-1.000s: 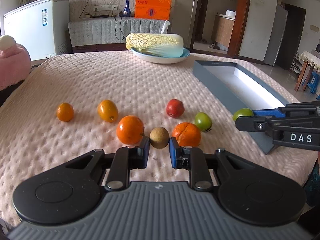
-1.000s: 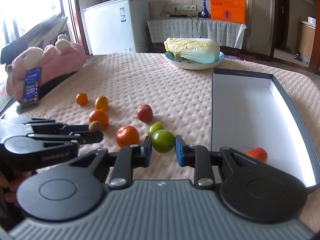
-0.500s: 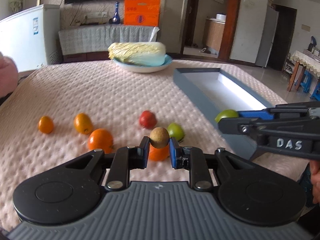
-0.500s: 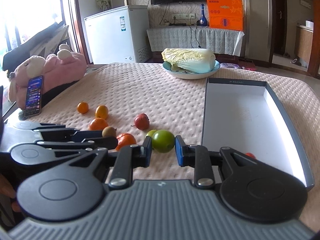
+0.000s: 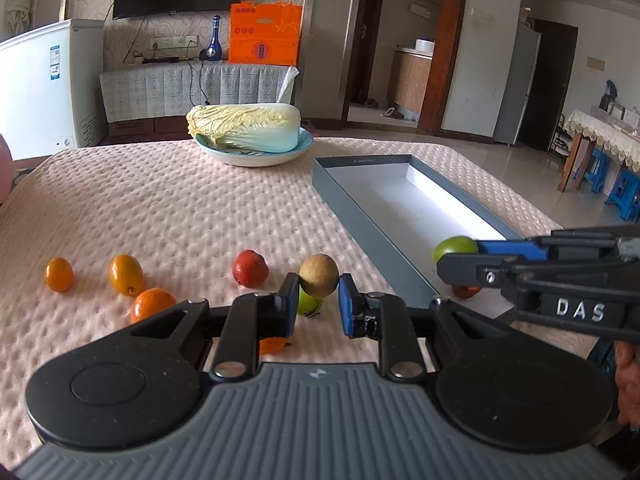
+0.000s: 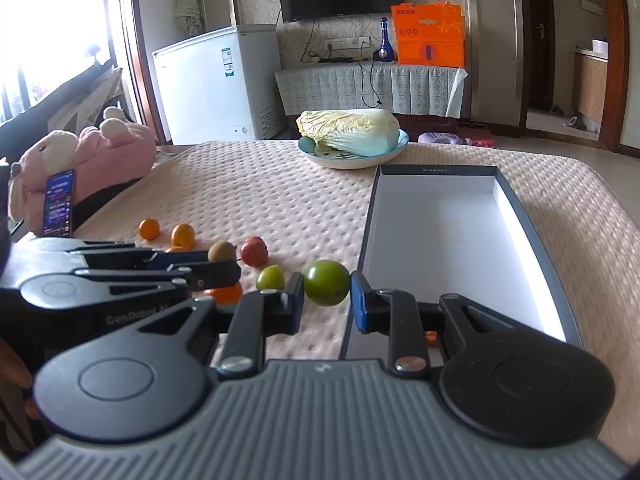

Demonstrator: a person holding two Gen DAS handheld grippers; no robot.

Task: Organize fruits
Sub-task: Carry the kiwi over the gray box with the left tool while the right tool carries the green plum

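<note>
Looking along my left tongs (image 5: 319, 295), I see both blue pads pinching a small round brown fruit (image 5: 319, 279), now lifted clear of the pink bedspread (image 5: 200, 208); a second ago it still sat on the cloth. Below the pads lies a small green fruit (image 5: 307, 306), and to their left a red fruit (image 5: 250, 268) and three orange ones. Ahead and to the right lies the grey box (image 5: 348, 204), its long axis running away from me. My right tongs (image 5: 460, 258) cross in from the right, carrying a green fruit over the box's near end. The brown fruit is round, so it has no real long axis or pointing direction.

Switching to the right tongs' view, their pads grip the larger green fruit (image 6: 326, 282), which has risen and moved toward the box's left wall. The left tongs show at left, carrying the brown fruit. I judge both pickups done, with both fruits heading for the box.
</note>
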